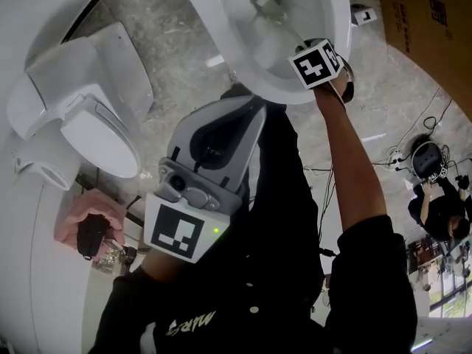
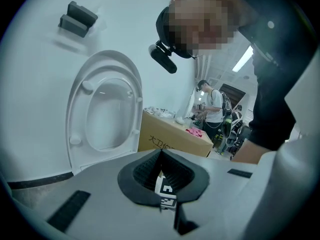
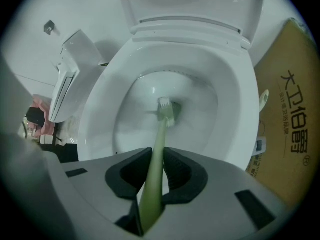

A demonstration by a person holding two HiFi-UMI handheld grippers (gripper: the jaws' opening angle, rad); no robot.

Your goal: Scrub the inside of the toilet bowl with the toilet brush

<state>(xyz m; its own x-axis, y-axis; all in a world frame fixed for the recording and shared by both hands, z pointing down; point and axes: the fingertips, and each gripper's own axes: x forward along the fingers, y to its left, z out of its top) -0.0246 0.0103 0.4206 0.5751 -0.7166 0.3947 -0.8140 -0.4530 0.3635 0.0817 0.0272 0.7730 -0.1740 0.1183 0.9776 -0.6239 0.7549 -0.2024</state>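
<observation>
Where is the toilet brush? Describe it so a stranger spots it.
Find the open white toilet bowl beside the cardboard box. Reaching into it is the toilet brush, clamped in the right gripper. It alone is pale green, with a white bristle head.

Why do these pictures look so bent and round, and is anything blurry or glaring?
Both gripper views: fisheye lens, dark corners, bowed edges. Right gripper view: the brush blurs near the lens, sharper down in the bowl. Left gripper view: a ceiling light glares; the mosaic patch was added afterwards. Head view: milder bending.
</observation>
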